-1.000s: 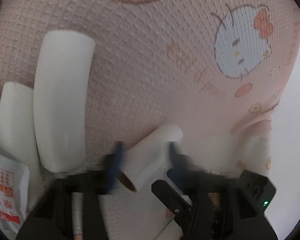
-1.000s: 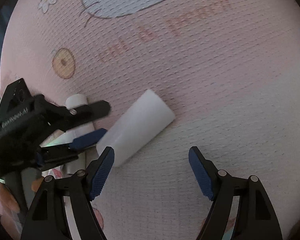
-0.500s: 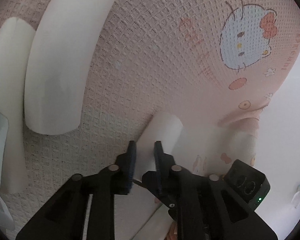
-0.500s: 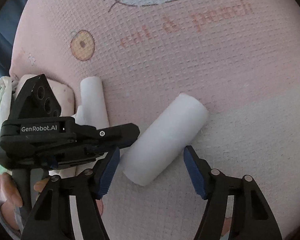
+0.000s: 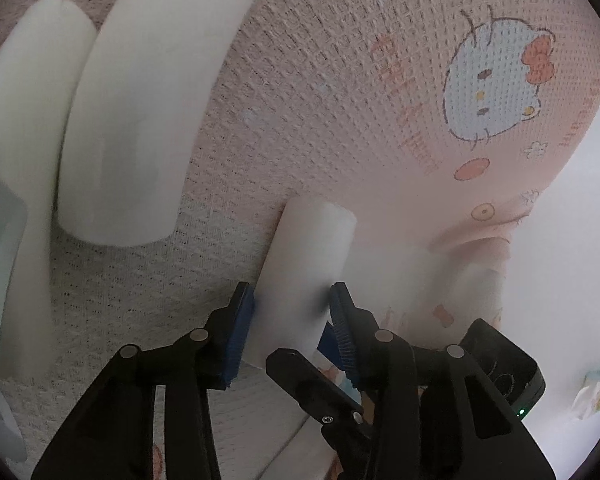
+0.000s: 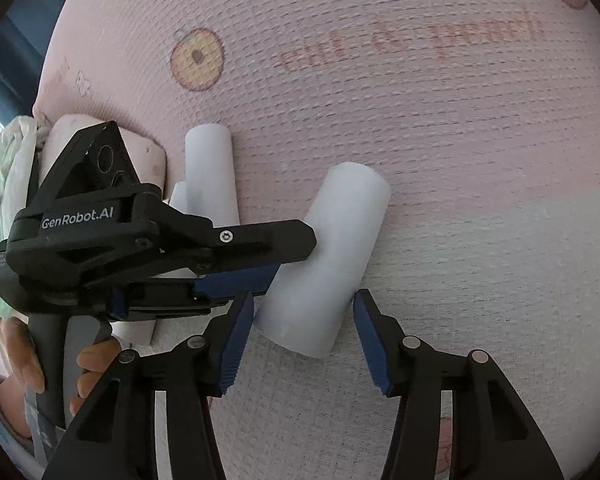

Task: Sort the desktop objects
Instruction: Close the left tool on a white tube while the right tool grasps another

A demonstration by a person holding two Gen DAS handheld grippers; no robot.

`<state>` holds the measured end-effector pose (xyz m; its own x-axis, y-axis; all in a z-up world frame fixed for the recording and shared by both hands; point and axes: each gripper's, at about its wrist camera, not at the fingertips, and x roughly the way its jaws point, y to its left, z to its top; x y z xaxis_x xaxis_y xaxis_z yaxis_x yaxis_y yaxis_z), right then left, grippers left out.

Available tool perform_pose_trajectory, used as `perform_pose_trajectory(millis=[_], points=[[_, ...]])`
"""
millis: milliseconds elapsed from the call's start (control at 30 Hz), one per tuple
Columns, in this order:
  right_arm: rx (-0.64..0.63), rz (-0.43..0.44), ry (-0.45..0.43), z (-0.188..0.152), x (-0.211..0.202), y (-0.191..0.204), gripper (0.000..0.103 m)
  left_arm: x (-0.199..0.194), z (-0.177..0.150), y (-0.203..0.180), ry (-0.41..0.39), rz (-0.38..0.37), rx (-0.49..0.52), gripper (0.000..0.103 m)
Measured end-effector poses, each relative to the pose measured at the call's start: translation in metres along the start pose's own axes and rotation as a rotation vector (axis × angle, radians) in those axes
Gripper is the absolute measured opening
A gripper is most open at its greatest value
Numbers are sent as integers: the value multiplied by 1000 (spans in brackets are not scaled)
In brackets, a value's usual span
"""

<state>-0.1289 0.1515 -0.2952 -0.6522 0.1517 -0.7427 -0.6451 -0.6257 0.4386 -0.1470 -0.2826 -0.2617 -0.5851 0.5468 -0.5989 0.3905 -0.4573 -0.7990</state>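
Right wrist view: white cylinder (image 6: 332, 264) lies flat on the pink waffle-weave cloth (image 6: 460, 160), about where the pink print gives way to the pale band near the cloth's near edge. Its long axis runs from lower left to upper right, the lower end toward the right gripper (image 6: 304, 332).

Key relation: that lower end sits between the right gripper's blue pads. Jaws are closing. Left pad (image 6: 236, 344) reads as touching or just beside the cylinder's side; right pad (image 6: 374, 348) stands just clear of it. No clamp yet, as far as can be told.

Left gripper (image 6: 274, 258) comes in from the left edge, held by a hand (image 6: 60, 364). Its fingertips are against the cylinder's left flank, mid-length.

Left wrist view: the same cylinder (image 5: 304, 264) runs straight away from the left gripper (image 5: 292, 312) between its blue pads, with a sliver of gap on each side. Jaws are opening, nothing gripped.

Judgement: both claws are at the cylinder; the right one is taking it over, squeezing across the long axis.

Look of the thing: matte white, plain, round-ended, no label; seems light and slightly soft, though that is a guess.

Elsewhere: two longer white rolls (image 5: 140, 112) lie side by side toward the cloth's far left corner, well apart.
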Motion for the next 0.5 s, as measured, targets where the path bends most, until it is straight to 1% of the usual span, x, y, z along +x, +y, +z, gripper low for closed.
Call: perform_pose_trajectory(millis=[33,133,267,400,500], points=[[-2,-6,-1,8,8,3,49,-1,-1,1,-3,-5,0,43],[-18,-21,1,7,5,6,49,-2,-6,1,-3,-20,1,42],[-48,-36,-11,8,0,15,50,-10,-15,-9,-19,-30,45,42],[-59,-42,-41,18,-10,21,50,-24,-23,-20,-58,-71,65,42],[-63,-39,-81,17,-26,27,49,-32,-33,-31,-74,-101,97,42]])
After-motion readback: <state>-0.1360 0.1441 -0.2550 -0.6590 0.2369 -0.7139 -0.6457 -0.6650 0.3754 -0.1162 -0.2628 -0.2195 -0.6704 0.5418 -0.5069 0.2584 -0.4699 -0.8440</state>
